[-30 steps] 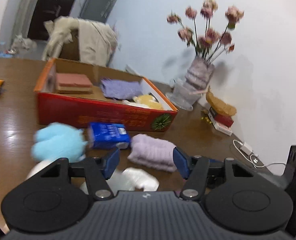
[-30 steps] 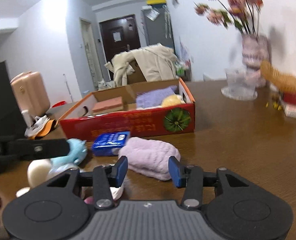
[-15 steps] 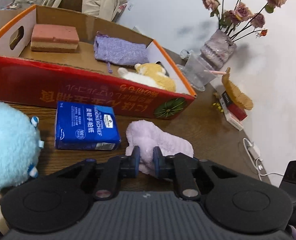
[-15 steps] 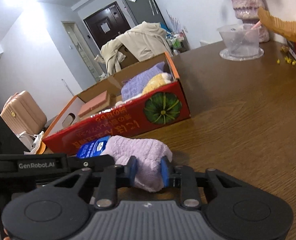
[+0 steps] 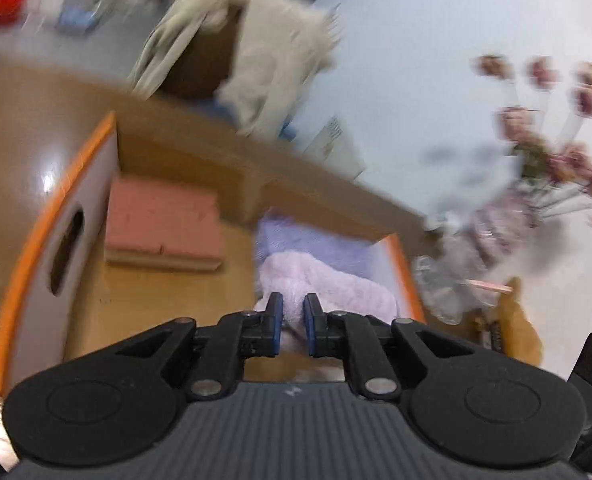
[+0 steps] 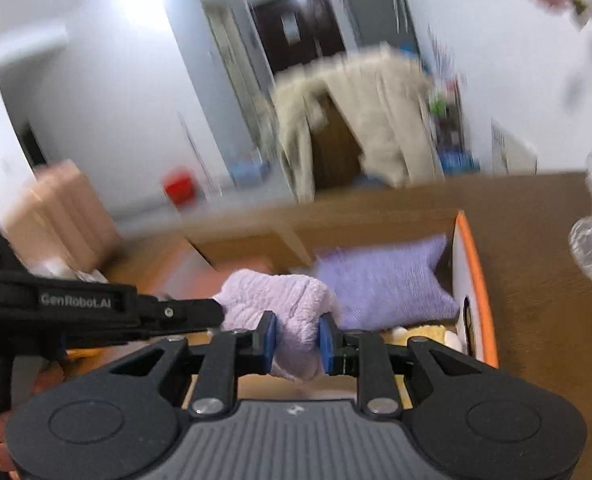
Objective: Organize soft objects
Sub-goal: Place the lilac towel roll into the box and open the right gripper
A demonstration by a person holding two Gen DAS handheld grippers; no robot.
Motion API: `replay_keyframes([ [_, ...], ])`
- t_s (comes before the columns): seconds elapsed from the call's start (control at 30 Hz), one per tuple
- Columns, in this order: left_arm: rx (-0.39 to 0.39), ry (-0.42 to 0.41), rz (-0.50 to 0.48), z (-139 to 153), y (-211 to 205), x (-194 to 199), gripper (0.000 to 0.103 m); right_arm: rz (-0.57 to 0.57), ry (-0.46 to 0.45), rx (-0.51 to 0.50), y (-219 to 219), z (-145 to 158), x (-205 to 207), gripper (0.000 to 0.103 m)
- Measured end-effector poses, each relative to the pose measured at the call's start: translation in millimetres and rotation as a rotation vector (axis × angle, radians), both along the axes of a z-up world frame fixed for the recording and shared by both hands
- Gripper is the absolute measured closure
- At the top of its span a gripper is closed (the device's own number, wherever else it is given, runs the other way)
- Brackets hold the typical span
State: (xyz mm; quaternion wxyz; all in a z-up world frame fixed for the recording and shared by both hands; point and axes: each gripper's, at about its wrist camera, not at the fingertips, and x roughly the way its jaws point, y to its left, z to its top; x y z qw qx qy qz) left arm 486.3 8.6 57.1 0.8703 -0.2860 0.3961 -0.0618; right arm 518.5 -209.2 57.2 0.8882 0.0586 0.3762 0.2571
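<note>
A: What does your left wrist view give you?

B: Your left gripper has its jaws clamped on the pale lilac towel, which hangs over the right end of the open cardboard box. A purple knit pouch lies just behind the towel, near the box's right wall. A pink folded cloth sits toward the box's left end, well apart from the towel. The view is blurred.

A: And your right wrist view?

B: Your right gripper also has its jaws pinched on the lilac towel, with the left gripper reaching in from the left onto the same towel. The purple pouch lies against the box's orange-edged right wall. Something yellow and white, partly hidden, lies below the pouch.
</note>
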Motion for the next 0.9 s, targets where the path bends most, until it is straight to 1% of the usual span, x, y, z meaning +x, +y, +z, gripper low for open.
replay_keyframes([
  [0.03,-0.005,0.031,-0.010,-10,-1,8,0.090,-0.028,0.007,-0.055,6,-6,9,0.081],
  [0.07,0.002,0.060,0.000,-19,-3,14,0.090,-0.035,0.004,-0.122,14,-11,14,0.081],
  [0.1,0.022,0.069,0.009,-25,-6,17,0.088,-0.045,0.013,-0.167,18,-17,19,0.081],
  [0.17,0.052,0.061,-0.001,-26,-9,14,0.082,-0.050,0.036,-0.199,21,-22,24,0.079],
  [0.2,0.059,0.050,-0.006,-23,-11,11,0.076,-0.054,0.041,-0.214,22,-23,25,0.074],
  [0.27,0.087,0.013,-0.011,-10,-9,1,0.075,-0.047,0.044,-0.225,23,-19,23,0.073],
  [0.33,0.116,-0.048,-0.023,13,-8,-14,0.071,-0.054,0.010,-0.214,18,-6,12,0.067],
  [0.37,0.135,-0.070,-0.023,25,-8,-23,0.070,-0.060,-0.015,-0.209,16,4,8,0.065],
  [0.4,0.151,-0.093,-0.023,37,-9,-32,0.067,-0.068,-0.044,-0.198,11,15,2,0.065],
  [0.47,0.186,-0.161,-0.036,64,-9,-58,0.061,-0.072,-0.100,-0.166,1,39,-17,0.064],
  [0.5,0.215,-0.201,-0.040,77,-9,-73,0.055,-0.068,-0.128,-0.146,-4,51,-27,0.064],
  [0.57,0.286,-0.273,-0.029,96,-10,-102,0.054,-0.071,-0.183,-0.121,-12,76,-49,0.062],
  [0.6,0.330,-0.305,-0.023,104,-12,-118,0.049,-0.075,-0.213,-0.112,-16,88,-61,0.060],
  [0.63,0.356,-0.329,-0.026,108,-12,-130,0.042,-0.074,-0.248,-0.102,-19,100,-76,0.058],
  [0.73,0.399,-0.395,-0.041,116,-12,-172,0.033,-0.074,-0.321,-0.093,-25,124,-120,0.055],
  [0.77,0.408,-0.417,-0.042,117,-10,-187,0.032,-0.069,-0.345,-0.088,-24,128,-133,0.054],
  [0.83,0.440,-0.460,-0.038,114,-8,-218,0.025,-0.059,-0.398,-0.078,-25,134,-169,0.048],
  [0.87,0.455,-0.477,-0.032,111,-7,-233,0.024,-0.053,-0.430,-0.064,-25,135,-188,0.047],
  [0.9,0.470,-0.500,-0.027,105,-5,-250,0.020,-0.048,-0.453,-0.052,-24,134,-205,0.045],
])
